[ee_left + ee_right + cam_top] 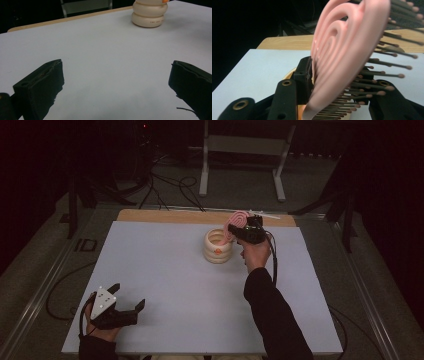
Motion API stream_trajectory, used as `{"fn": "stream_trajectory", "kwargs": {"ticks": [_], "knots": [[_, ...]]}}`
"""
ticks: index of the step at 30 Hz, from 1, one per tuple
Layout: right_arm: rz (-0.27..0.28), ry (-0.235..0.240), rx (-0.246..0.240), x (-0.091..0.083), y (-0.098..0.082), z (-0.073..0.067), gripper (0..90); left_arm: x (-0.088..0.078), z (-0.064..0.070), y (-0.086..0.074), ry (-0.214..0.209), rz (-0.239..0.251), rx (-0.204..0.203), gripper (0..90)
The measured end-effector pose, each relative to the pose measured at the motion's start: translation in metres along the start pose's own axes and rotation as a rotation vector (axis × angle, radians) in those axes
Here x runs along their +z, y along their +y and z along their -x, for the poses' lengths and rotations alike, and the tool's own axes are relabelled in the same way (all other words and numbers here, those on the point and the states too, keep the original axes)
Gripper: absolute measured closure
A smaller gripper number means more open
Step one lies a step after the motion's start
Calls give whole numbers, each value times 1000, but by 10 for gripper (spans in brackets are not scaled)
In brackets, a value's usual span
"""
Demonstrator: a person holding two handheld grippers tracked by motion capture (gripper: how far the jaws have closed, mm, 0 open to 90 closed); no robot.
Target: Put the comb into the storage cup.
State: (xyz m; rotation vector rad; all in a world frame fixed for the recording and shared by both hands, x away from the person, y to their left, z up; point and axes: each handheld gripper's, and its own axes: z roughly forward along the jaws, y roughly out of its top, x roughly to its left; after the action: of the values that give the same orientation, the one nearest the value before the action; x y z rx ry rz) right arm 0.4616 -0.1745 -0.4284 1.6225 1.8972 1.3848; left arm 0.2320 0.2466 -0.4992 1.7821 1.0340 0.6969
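Note:
A pink hairbrush stands tilted over a cream ribbed cup at the back middle of the white table. My right gripper is shut on the brush. In the right gripper view the left jaw presses the brush's pink back and the bristles reach the right jaw, with the cup's rim just below. My left gripper rests near the front left corner, open and holding nothing. In the left gripper view its jaws stand wide apart, and the cup is far ahead.
A wooden strip runs along the table's far edge. Beyond it stand a metal frame and loose cables on the floor. Metal rails run along both sides of the table.

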Motion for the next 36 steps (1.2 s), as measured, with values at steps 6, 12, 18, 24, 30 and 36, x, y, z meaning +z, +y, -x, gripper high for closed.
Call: {"fn": "stream_trajectory", "kwargs": {"ticks": [6,12,18,24,30,36], "knots": [[-9,0,-15,-2,-1,2,559,0,0,0,2,-3,4,8],[-8,-4,-22,-3,-1,3,555,0,0,0,2,-2,5,8],[-11,-10,-44,-5,0,4,528,-1,0,0,4,1,2,8],[-22,-17,-61,-7,0,5,500,-2,0,-1,8,-1,3,8],[-25,-22,-99,-11,1,4,470,-2,0,-1,9,-2,2,8],[-40,-35,-133,-15,2,1,396,-2,0,-1,11,-2,2,8]]}}
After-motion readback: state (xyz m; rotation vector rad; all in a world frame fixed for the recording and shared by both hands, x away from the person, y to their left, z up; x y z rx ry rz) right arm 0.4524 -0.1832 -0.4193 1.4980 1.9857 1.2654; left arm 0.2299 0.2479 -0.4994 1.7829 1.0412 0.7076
